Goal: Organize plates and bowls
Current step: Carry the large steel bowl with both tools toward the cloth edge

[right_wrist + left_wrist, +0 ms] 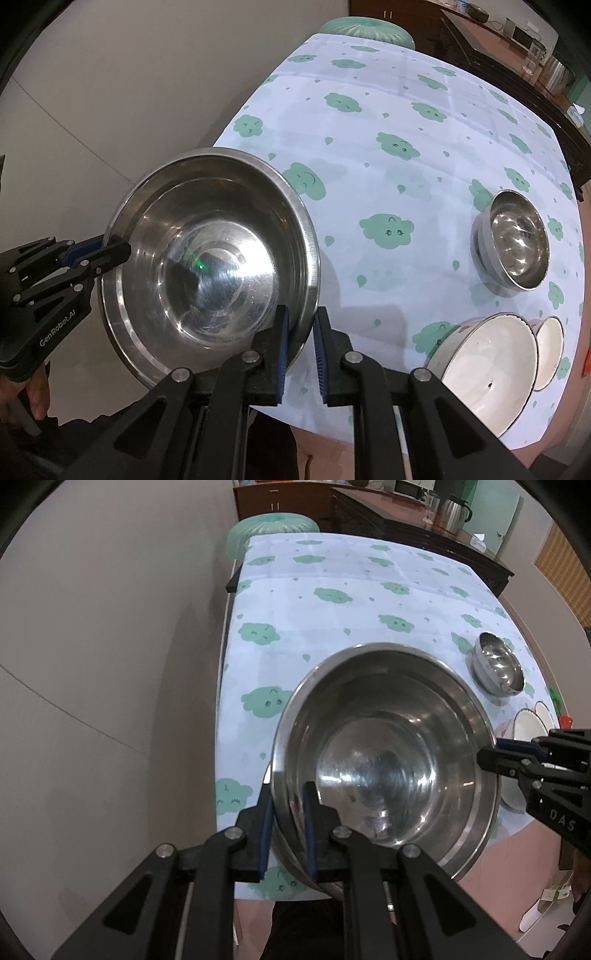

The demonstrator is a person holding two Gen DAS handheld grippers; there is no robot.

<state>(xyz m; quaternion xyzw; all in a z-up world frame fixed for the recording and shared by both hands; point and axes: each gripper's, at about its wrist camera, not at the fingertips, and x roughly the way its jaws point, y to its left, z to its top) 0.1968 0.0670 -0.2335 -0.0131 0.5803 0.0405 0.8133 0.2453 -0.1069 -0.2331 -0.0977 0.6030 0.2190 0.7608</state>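
A large steel bowl (388, 746) (207, 258) hangs tilted above the near left edge of the cloud-print table (332, 590) (388, 92). My left gripper (287, 786) (118, 247) is shut on its left rim, one pad inside and one outside. On the opposite rim my right gripper (301, 314) (487, 753) is shut the same way. Smaller steel bowls (498, 668) (517, 240) sit nested on the table's right side. A big white bowl (487, 362) and a small white bowl (550, 350) rest near the right front corner.
A green stool (271, 528) stands behind the table's far end. A dark wooden sideboard (406, 528) with a steel kettle (454, 513) runs along the back. Pale floor lies left of the table. A person's hand (33, 391) holds the left gripper.
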